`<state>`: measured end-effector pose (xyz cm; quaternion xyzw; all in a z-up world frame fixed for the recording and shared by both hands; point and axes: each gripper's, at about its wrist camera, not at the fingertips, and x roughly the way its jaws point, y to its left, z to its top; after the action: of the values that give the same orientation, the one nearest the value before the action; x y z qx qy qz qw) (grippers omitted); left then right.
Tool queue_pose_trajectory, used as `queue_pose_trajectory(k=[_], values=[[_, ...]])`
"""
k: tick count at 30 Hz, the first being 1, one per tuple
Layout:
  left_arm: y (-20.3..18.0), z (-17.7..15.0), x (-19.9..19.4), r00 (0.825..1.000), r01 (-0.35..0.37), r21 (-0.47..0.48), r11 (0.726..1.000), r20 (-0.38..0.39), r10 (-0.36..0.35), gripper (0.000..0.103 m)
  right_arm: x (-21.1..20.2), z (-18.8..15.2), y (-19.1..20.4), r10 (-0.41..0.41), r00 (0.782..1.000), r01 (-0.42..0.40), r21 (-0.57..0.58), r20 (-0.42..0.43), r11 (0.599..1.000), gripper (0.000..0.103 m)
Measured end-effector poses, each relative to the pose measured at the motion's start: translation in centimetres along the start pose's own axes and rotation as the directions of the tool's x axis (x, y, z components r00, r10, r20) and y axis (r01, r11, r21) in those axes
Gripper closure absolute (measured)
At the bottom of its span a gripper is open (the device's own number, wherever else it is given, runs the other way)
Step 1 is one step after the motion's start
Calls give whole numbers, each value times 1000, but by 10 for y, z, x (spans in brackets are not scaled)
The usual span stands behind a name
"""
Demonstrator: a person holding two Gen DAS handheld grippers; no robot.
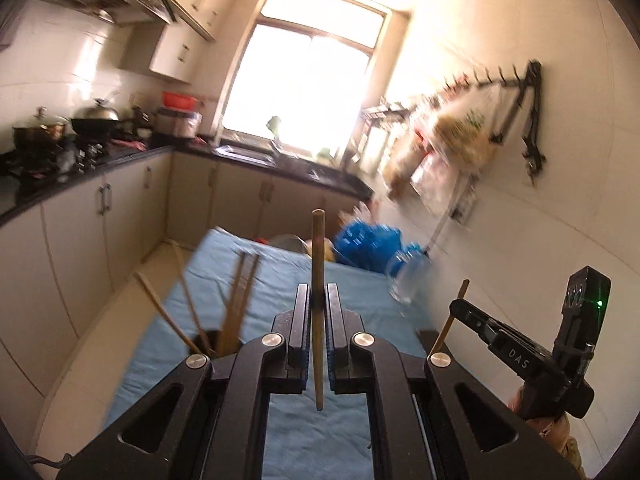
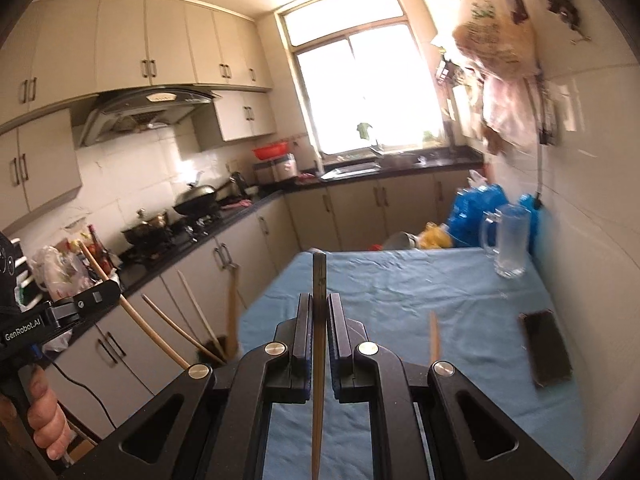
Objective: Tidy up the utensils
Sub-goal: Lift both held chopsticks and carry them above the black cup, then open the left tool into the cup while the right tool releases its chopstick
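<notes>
A blue-clothed worktop fills the lower centre of both views. At its left edge a dark holder carries several splayed wooden chopsticks. Each gripper's fingers pinch one slim, brown, near-upright chopstick: left gripper on its chopstick, right gripper on a darker chopstick.

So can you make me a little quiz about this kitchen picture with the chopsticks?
1. True or false: each gripper is shut on a chopstick.
2. What colour is the cloth on the table?
3. Which stands at the table's far right? A) glass mug B) teapot C) plate

Key
1. True: the left gripper pinches a chopstick, the right gripper pinches another chopstick.
2. Blue, the cloth.
3. A, the glass mug.
</notes>
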<state>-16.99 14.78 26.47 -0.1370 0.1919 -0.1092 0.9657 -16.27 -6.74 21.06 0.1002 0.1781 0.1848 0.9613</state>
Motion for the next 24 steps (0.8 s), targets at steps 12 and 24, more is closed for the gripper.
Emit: queue_pose_trajectory(k=[12,24], values=[[55,38,-2,988,-143,-37,989,60,145,97,67,49,74,161,981,-161,-10,106,987,96],[91,30,70,972,-217,-30,976,-104,213,97,157,29,106,111,993,-109,-50,28,993,96]])
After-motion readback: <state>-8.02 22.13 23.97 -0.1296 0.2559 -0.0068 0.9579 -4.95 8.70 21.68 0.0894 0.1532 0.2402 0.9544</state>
